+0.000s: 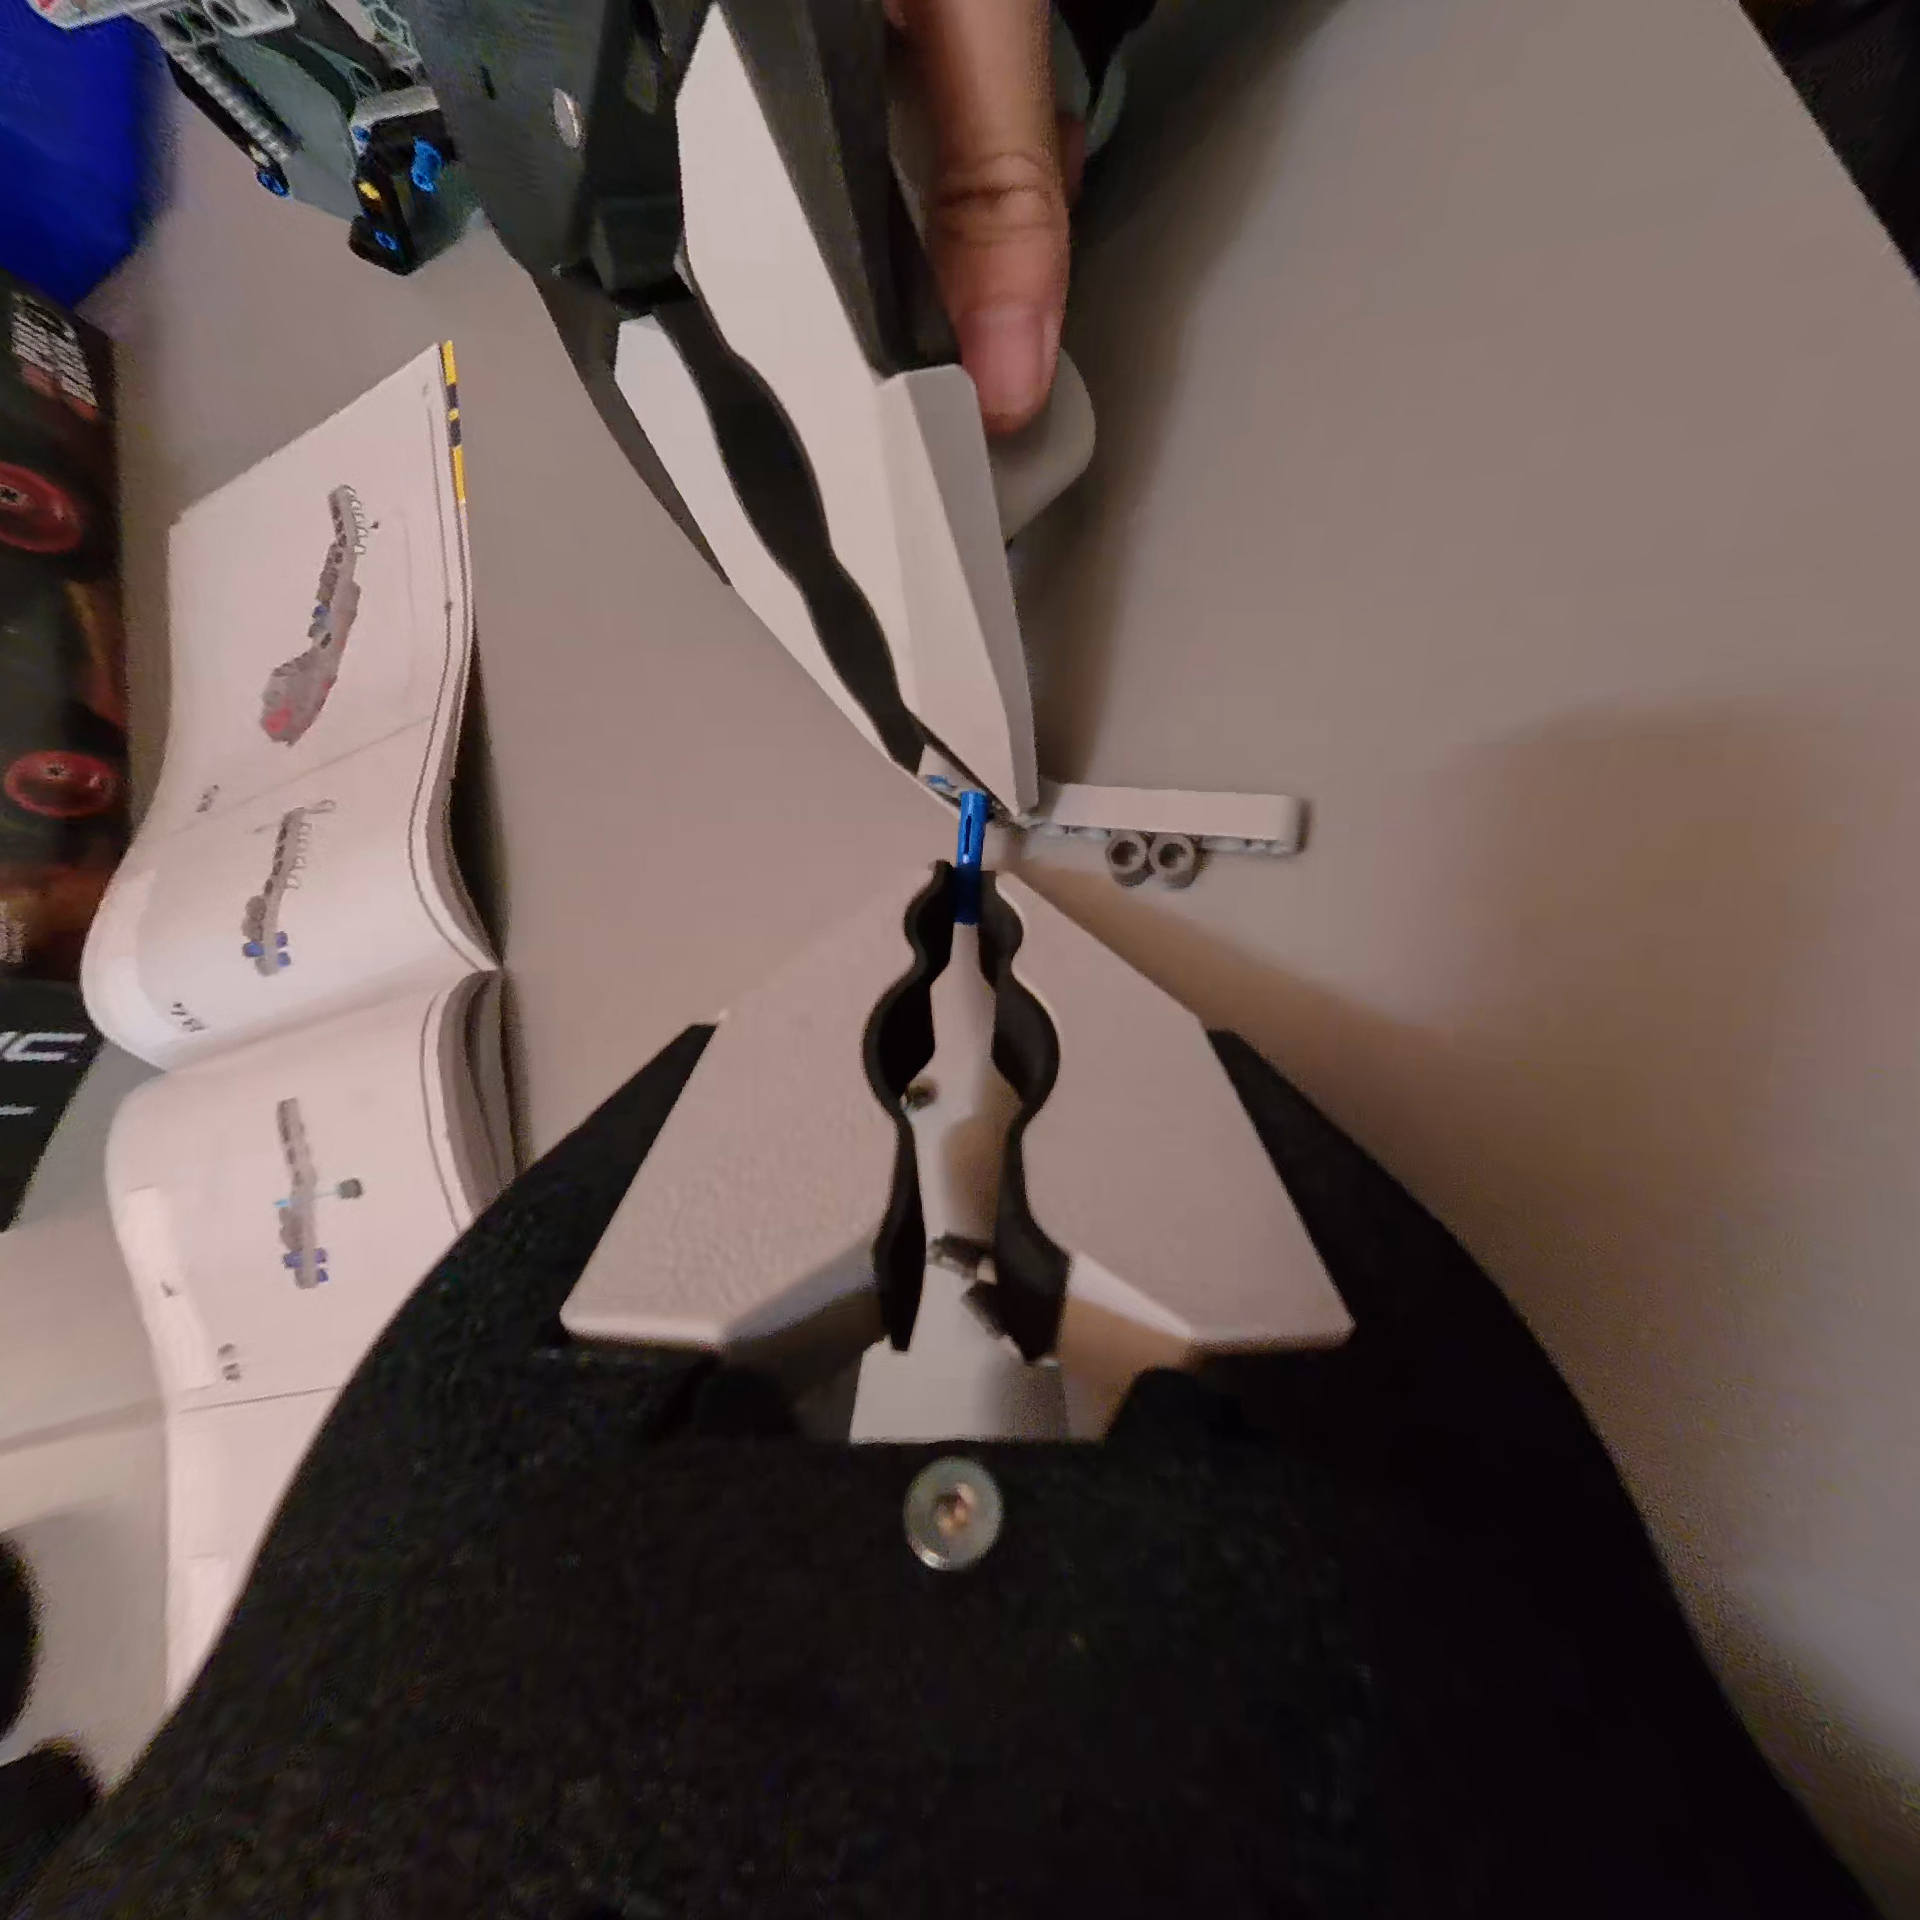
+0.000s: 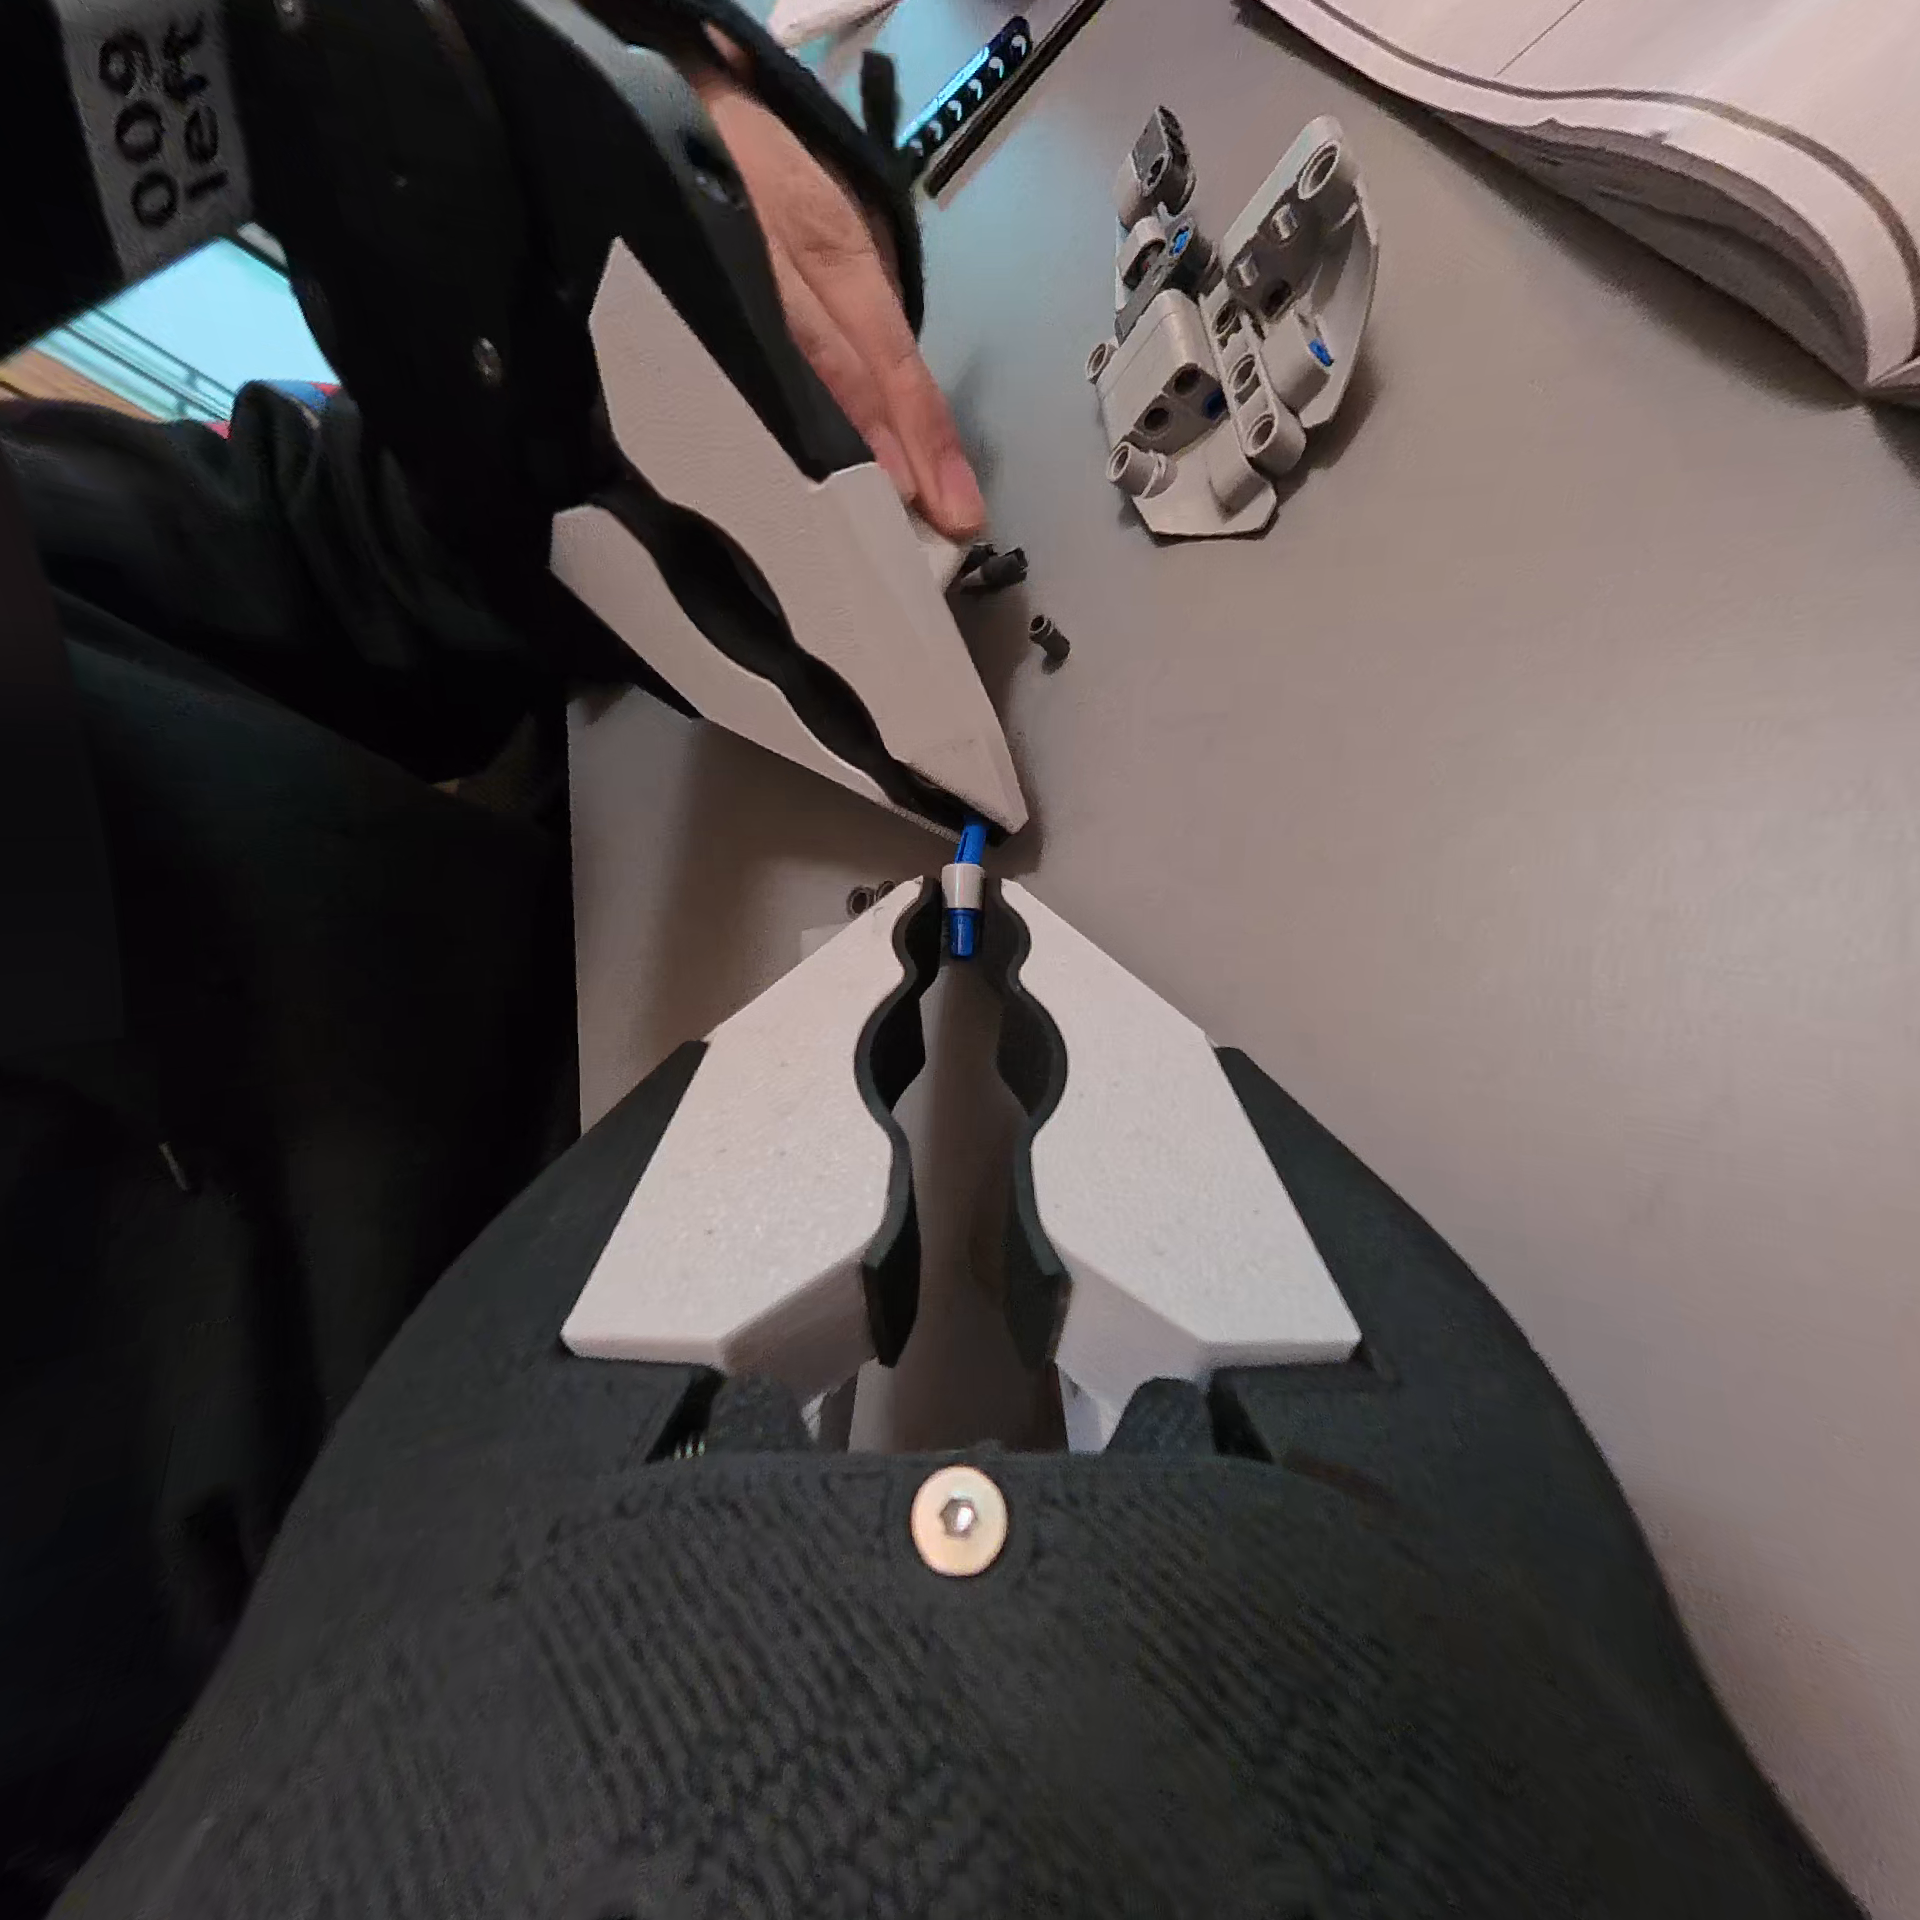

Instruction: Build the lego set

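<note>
We see our left tool (image 1: pixel 968 883) narrowed onto a small blue plastic pin (image 1: pixel 970 854), pinching its near end between the black wavy pads. Our right tool (image 2: pixel 961 902) comes in from the opposite side, closed on a long light-grey beam with round holes (image 1: pixel 1184 812), which sticks out to the side of its tips just above the pale grey surface (image 1: pixel 1507 499). In the right wrist view the pin runs through a small grey-white collar (image 2: pixel 963 889), which we take to be the beam seen end-on, and its far end sits between the tips of the left tool. Two small grey bushes (image 1: pixel 1151 858) lie on the surface just beside the beam. A partly built grey assembly with blue pins (image 2: pixel 1236 353) rests well apart, near the open instruction booklet (image 1: pixel 312 727). Two tiny dark connector pieces (image 2: pixel 1023 603) lie between the assembly and the tools. A bare finger (image 1: pixel 1003 260) rests along the right tool's white finger.
</note>
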